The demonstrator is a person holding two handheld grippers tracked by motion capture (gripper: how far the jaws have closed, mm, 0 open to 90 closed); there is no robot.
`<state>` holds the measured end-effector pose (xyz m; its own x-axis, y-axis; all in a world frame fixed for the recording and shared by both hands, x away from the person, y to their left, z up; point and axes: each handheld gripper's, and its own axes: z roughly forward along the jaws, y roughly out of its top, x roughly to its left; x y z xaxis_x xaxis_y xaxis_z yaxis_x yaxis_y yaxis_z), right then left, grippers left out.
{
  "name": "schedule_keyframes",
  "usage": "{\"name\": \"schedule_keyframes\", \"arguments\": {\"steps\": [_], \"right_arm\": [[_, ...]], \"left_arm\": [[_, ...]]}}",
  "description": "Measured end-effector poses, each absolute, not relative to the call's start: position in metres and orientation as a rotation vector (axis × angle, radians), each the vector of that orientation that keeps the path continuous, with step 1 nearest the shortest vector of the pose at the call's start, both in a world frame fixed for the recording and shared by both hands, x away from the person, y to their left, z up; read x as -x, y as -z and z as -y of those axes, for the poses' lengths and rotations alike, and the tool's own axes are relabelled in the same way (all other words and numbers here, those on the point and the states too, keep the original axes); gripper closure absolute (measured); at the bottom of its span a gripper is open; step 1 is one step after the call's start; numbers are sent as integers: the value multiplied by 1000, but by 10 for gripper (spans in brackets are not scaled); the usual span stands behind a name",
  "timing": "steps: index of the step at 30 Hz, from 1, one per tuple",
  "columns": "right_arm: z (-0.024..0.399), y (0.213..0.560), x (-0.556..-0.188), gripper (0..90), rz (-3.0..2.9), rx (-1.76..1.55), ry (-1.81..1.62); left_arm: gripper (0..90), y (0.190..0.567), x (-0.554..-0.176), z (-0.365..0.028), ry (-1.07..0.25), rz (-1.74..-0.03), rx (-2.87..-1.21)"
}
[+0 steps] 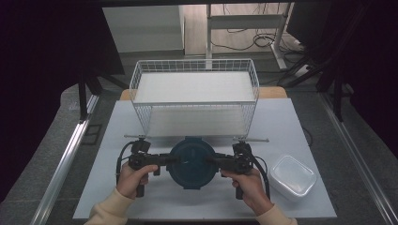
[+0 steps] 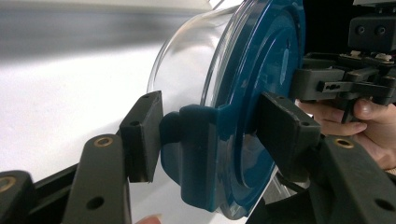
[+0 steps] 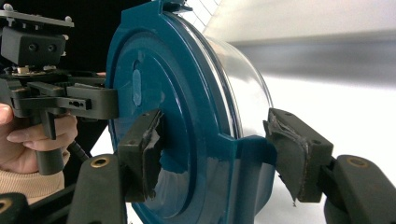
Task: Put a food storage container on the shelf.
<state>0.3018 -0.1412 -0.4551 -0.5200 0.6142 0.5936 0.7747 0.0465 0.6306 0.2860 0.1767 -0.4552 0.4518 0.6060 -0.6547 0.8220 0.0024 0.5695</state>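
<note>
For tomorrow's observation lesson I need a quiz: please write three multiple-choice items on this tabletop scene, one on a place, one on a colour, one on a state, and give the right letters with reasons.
1. Where does the white lidded box sit?
A. inside the wire basket
B. on the table, by the person's right hand
C. on top of the round container

2. What colour is the lid of the round container?
A. dark blue-green
B. red
C. yellow

3. How is the round container held?
A. by one gripper alone
B. by bare hands
C. by both grippers, one on each side clip

Key:
1 B, the high view shows it on the white table outside the wire basket.
2 A, both gripper views show a teal lid.
3 C, the left gripper and the right gripper each clamp a clip of the lid.
</note>
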Motion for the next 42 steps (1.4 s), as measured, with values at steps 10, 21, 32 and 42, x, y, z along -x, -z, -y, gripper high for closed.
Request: {"name": "schedule_keyframes", "arguments": {"steps": [10,21,32,42], "right_arm": [[140,433,-313,378,2176,1413,1494],[145,408,-323,378,2199,1413,1534],[144,381,-332,378,2220,1384,1579],[144,357,-342,379,2251,1357,1607]], "left_arm": [[431,437,-293,-178,248,-1223,-1684],[431,413,-308,-173,229,-1185,-1693],[436,385,-316,-175,193,-1153,-1684],[436,366,-324,-176,173,-1132,-1677]]}}
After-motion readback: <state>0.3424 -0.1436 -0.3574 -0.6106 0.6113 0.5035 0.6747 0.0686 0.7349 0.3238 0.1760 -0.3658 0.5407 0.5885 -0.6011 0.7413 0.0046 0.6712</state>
